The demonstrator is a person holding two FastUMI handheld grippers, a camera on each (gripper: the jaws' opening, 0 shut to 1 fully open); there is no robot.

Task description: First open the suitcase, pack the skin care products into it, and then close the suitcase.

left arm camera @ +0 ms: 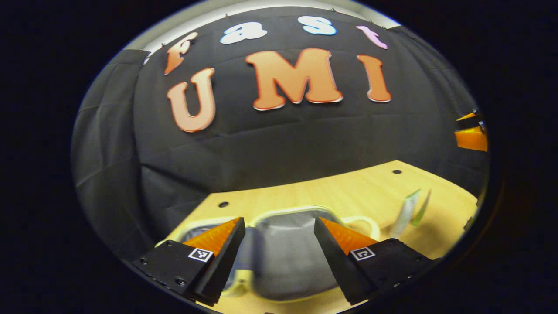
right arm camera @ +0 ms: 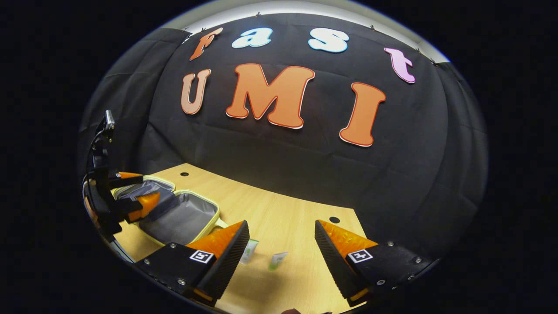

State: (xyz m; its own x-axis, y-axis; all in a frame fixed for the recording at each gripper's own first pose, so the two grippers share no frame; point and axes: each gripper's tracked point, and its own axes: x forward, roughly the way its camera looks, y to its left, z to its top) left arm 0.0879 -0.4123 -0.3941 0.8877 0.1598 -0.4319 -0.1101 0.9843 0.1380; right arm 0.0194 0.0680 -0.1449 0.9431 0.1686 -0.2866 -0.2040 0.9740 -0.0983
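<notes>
- Left tongs are spread wide with nothing in them, hanging right above the suitcase.
- Right tongs are spread wide too, and hold nothing.
- Suitcase lies open on the desk, its grey inside showing.
- Two small skin care tubes stand on the desk just beside the suitcase, outside it.

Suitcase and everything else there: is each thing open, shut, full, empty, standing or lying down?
Suitcase: open, lying flat on the table, grey lining bare.
Two skin care tubes: on the table beside the suitcase, not packed yet; standing or lying, cannot tell.
Left gripper: open, holding nothing, above the open suitcase.
Right gripper: open, holding nothing, above the tubes.
Table: bears the suitcase and tubes.
</notes>
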